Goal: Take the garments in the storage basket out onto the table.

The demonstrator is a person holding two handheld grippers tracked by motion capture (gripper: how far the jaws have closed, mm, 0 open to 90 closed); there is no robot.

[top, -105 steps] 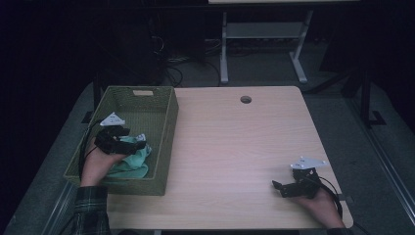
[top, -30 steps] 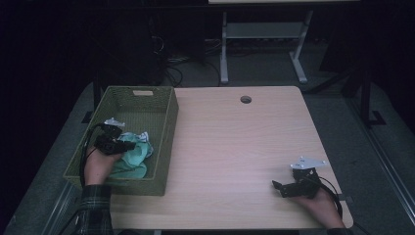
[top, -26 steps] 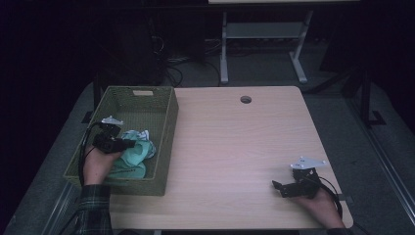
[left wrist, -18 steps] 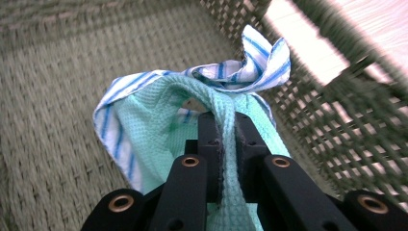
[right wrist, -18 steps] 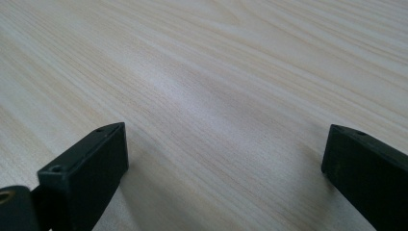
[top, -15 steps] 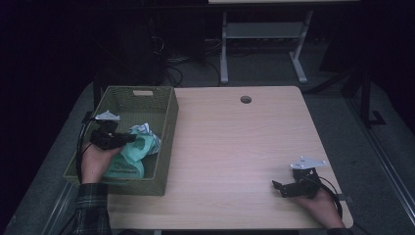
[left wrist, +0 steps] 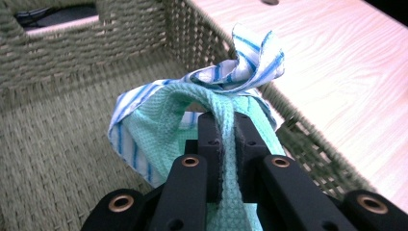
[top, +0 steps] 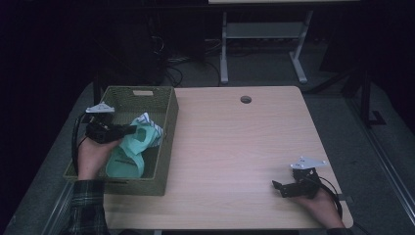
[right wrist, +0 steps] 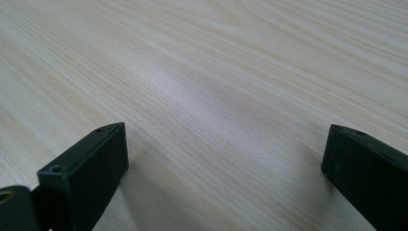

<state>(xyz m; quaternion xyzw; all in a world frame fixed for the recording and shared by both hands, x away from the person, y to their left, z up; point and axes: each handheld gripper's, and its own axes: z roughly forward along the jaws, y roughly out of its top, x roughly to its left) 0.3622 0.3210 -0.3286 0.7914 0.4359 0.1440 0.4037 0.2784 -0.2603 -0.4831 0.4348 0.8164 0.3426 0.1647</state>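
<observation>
A mint-green cloth [top: 128, 155] hangs from my left gripper [top: 131, 129] over the green woven basket [top: 169, 115] at the table's left. In the left gripper view the jaws are shut on a fold of the green cloth [left wrist: 226, 144], and a blue-and-white striped cloth [left wrist: 240, 72] rides up with it, draped over the top. The striped cloth [top: 149, 125] shows beside the gripper tip in the high view. My right gripper [top: 278, 186] rests near the table's front right corner, open, with bare wood between its fingers [right wrist: 91, 163].
The light wooden table [top: 235, 147] has a round cable hole [top: 245, 99] at the back. The basket's far wall has a handle slot [left wrist: 53, 17]. A desk frame and cables stand on the dark floor behind.
My left gripper has risen out of the basket with the green cloth, which now hangs stretched below it, the striped cloth lifting with it. The right gripper has stayed still.
</observation>
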